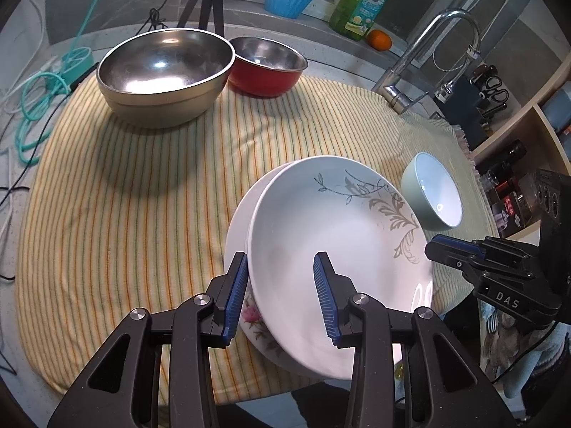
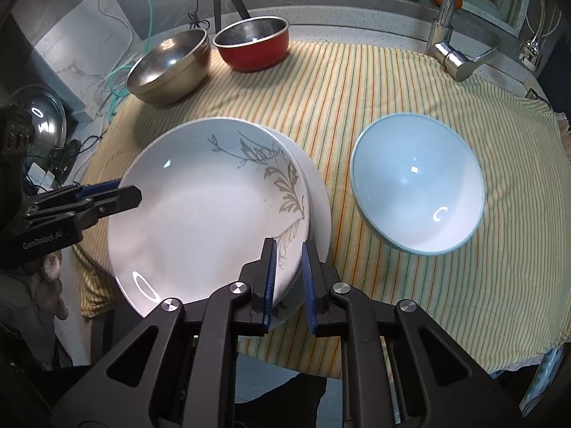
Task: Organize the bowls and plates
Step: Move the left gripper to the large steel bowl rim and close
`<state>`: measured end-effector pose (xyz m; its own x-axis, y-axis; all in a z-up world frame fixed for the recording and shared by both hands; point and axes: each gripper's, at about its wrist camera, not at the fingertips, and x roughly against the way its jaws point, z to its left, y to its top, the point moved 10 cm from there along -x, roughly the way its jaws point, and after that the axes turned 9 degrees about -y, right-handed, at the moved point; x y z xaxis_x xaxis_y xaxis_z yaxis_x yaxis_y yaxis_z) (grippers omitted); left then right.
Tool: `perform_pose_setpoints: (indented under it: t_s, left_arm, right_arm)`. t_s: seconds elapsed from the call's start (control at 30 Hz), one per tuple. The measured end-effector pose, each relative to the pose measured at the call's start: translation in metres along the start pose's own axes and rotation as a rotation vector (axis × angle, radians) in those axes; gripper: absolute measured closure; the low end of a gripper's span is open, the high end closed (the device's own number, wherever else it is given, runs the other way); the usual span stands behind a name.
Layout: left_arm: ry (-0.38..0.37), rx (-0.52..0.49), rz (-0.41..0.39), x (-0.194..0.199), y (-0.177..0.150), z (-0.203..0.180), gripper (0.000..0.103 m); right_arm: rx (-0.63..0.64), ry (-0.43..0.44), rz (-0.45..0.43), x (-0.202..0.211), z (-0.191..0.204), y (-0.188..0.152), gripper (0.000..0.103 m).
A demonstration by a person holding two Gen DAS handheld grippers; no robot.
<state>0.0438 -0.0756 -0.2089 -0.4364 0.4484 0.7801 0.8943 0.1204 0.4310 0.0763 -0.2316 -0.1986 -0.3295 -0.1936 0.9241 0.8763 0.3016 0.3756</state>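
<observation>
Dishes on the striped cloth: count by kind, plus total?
Plates: 2, stacked: leaf-pattern plate on floral plate
Metal bowls: 2: steel bowl, red-sided bowl
Ceramic bowls: 1: pale blue bowl
Total: 5

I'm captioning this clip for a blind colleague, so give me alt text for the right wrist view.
The right hand-held gripper, jaws open, straddles the near rim of a leaf-patterned white plate stacked on another plate on a striped cloth. A pale blue bowl sits to the right; a steel bowl and red bowl stand behind.
</observation>
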Motion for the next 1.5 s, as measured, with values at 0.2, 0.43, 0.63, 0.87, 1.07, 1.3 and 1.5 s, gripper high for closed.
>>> perform_pose_setpoints:
  t_s: [0.2,0.43,0.63,0.87,1.07,1.3,1.5]
  left_arm:
    - [-0.006,0.025,-0.039,0.015,0.015,0.01,0.067]
    - [0.008,0.069,-0.122,0.044,0.048,0.046,0.061]
    - [0.018,0.12,-0.182,0.062,0.078,0.086,0.058]
    - [0.02,0.181,-0.212,0.063,0.105,0.128,0.056]
    - [0.003,0.236,-0.203,0.051,0.125,0.155,0.056]
    - [-0.015,0.293,-0.184,0.034,0.141,0.175,0.055]
    - [-0.02,0.282,-0.156,0.021,0.145,0.181,0.056]
  right_arm:
    - [-0.036,0.064,-0.082,0.029,0.012,0.028,0.051]
    - [-0.04,0.158,-0.146,0.046,0.05,0.07,0.047]
    - [-0.047,0.216,-0.151,0.036,0.078,0.1,0.047]
    - [-0.067,0.262,-0.124,0.009,0.102,0.128,0.047]
    - [-0.163,0.301,-0.051,-0.031,0.109,0.151,0.047]
    - [-0.231,0.315,0.013,-0.073,0.113,0.172,0.047]
    - [-0.227,0.305,0.046,-0.096,0.122,0.181,0.047]
